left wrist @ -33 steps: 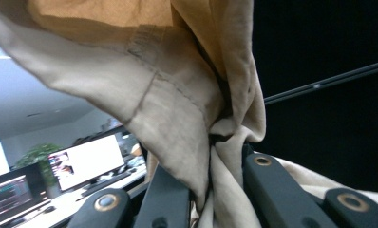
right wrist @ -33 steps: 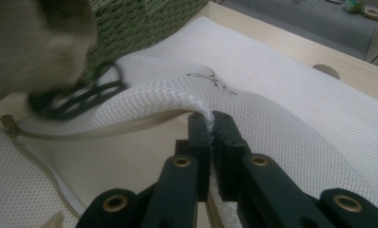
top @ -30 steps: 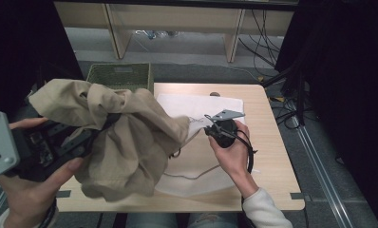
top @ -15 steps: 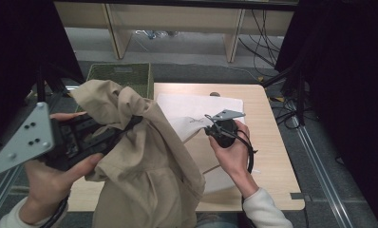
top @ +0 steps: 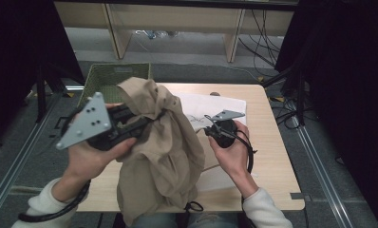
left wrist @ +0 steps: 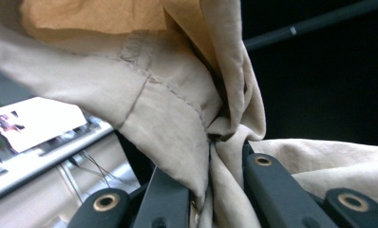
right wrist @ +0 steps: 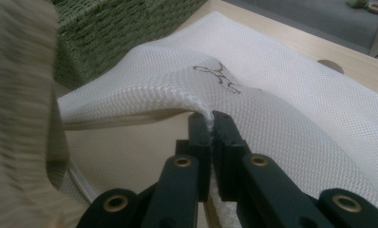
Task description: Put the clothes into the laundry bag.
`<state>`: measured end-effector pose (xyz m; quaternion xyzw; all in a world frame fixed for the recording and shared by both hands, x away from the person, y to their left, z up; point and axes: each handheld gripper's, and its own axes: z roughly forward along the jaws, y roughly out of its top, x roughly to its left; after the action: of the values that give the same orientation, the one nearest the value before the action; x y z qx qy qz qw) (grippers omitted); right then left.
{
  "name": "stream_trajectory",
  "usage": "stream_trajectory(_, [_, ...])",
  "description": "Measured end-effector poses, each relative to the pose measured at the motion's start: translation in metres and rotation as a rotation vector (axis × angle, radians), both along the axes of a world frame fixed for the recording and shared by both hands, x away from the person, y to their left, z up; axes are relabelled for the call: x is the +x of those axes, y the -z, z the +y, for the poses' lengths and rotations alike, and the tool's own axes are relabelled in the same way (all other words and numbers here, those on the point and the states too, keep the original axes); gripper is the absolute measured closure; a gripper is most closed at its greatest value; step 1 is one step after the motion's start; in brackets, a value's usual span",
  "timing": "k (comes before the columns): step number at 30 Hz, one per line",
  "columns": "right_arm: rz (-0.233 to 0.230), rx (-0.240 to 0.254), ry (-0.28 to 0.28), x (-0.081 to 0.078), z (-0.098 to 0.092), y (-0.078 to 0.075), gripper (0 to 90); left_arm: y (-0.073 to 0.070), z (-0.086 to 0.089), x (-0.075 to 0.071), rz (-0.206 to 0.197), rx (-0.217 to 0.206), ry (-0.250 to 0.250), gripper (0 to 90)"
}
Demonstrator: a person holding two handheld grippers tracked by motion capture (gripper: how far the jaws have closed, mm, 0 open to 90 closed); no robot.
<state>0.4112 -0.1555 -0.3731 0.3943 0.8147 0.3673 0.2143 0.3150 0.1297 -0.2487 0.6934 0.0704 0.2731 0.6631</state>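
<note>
**Cloth held up beside an open mesh bag**

Cloth comes first here: we have a bunched beige garment [top: 163, 156] clamped in the left gripper [top: 151, 116], whose jaws are closed on a gathered fold near a stitched seam, as the left gripper view shows [left wrist: 177, 118]. We hold it above the left half of the desk [top: 268, 142], and its lower part hangs past the near edge toward our lap. Holding it high lets the loose fabric drop free, which in our judgement makes it easier to feed downward into an opening.

Our right gripper [top: 214, 129] sits near the middle of the desk, its jaws pinched together on the rim of a white mesh bag [right wrist: 291, 95]. The bag [top: 211, 104] lies flat over the far middle of the desk with a small dark logo on it. We lift one layer of the rim, so the mouth gapes toward the garment; that seems to be the reason for the grip. We see bare desk and the lower layer through the gap, and nothing inside the bag that we can make out.

A green woven basket [top: 116, 78] stands just off the far left corner of the desk. We cannot tell what it contains.

The garment is beside the bag's mouth, not yet in it.
</note>
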Motion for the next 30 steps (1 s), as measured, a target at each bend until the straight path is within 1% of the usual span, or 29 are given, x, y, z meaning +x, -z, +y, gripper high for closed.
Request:
stream_trajectory(1, [-0.001,0.005,0.006,0.0,0.0,0.001,88.2,0.008,-0.005,0.002,0.022,0.017,0.016,83.1])
stream_trajectory(2, [0.003,0.003,0.007,0.0,0.0,0.0,88.2,0.012,-0.008,0.004,0.037,0.023,0.023,83.1])
stream_trajectory(3, [0.0,0.0,0.001,0.0,0.0,0.0,88.2,0.023,-0.016,0.007,0.065,0.046,0.038,83.1])
stream_trajectory(4, [0.0,0.0,0.001,0.0,0.0,0.0,88.2,0.023,-0.016,0.007,0.065,0.046,0.038,83.1])
stream_trajectory(5, [0.027,0.017,0.026,-0.002,0.001,-0.001,88.2,0.034,-0.023,0.013,0.085,0.067,0.044,83.1])
stream_trajectory(6, [0.025,0.017,0.025,-0.002,0.001,-0.001,88.2,0.034,-0.023,0.013,0.085,0.067,0.044,83.1])
stream_trajectory(8, [0.027,0.018,0.025,-0.002,0.001,-0.001,88.3,0.046,-0.03,0.019,0.104,0.1,0.033,83.1])
stream_trajectory(9, [0.036,0.026,0.032,-0.003,0.001,-0.001,88.3,0.051,-0.033,0.022,0.118,0.107,0.034,83.1])
stream_trajectory(10, [0.03,0.028,0.029,-0.002,0.001,-0.002,88.3,0.06,-0.037,0.027,0.147,0.126,0.038,83.1])
stream_trajectory(11, [0.034,0.032,0.034,-0.003,0.001,-0.002,88.3,0.06,-0.037,0.027,0.147,0.126,0.038,83.1])
stream_trajectory(12, [0.02,0.024,0.033,-0.002,0.001,-0.001,88.3,0.073,-0.043,0.033,0.186,0.138,0.043,83.1])
stream_trajectory(14, [0.02,0.033,0.036,-0.002,0.001,-0.001,88.3,0.085,-0.048,0.038,0.216,0.165,0.05,83.1])
stream_trajectory(15, [0.015,0.027,0.027,-0.001,0.0,-0.001,88.3,0.091,-0.051,0.04,0.232,0.177,0.054,83.1])
stream_trajectory(16, [0.015,0.027,0.027,-0.001,0.0,-0.001,88.3,0.091,-0.051,0.04,0.232,0.177,0.054,83.1])
stream_trajectory(17, [0.025,0.032,0.033,-0.002,0.0,-0.002,88.3,0.102,-0.055,0.043,0.263,0.195,0.06,83.1])
stream_trajectory(19, [0.022,0.032,0.031,-0.002,-0.001,-0.002,88.3,0.111,-0.059,0.045,0.288,0.212,0.065,83.1])
stream_trajectory(20, [0.027,0.035,0.038,-0.002,-0.001,-0.002,88.3,0.115,-0.061,0.045,0.3,0.221,0.069,83.1])
stream_trajectory(23, [0.023,0.036,0.036,-0.002,0.0,-0.002,88.3,0.127,-0.067,0.046,0.324,0.253,0.075,83.0])
stream_trajectory(24, [0.022,0.034,0.032,-0.002,0.0,-0.002,88.3,0.127,-0.067,0.046,0.324,0.253,0.075,83.1])
stream_trajectory(25, [0.009,0.035,0.034,-0.002,0.0,-0.002,88.3,0.134,-0.071,0.047,0.333,0.272,0.074,83.1])
stream_trajectory(26, [0.009,0.035,0.034,-0.002,0.0,-0.002,88.3,0.134,-0.071,0.047,0.333,0.272,0.074,83.0])
stream_trajectory(27, [0.011,0.034,0.031,-0.002,0.0,-0.002,88.3,0.14,-0.075,0.047,0.34,0.298,0.075,83.0])
stream_trajectory(28, [0.011,0.034,0.03,-0.002,0.0,-0.002,88.3,0.143,-0.077,0.048,0.35,0.306,0.076,83.0])
stream_trajectory(29, [0.013,0.037,0.034,-0.003,0.001,-0.002,88.3,0.143,-0.077,0.048,0.35,0.306,0.076,83.0])
stream_trajectory(30, [0.013,0.037,0.034,-0.003,0.001,-0.002,88.3,0.146,-0.079,0.048,0.364,0.311,0.077,83.0])
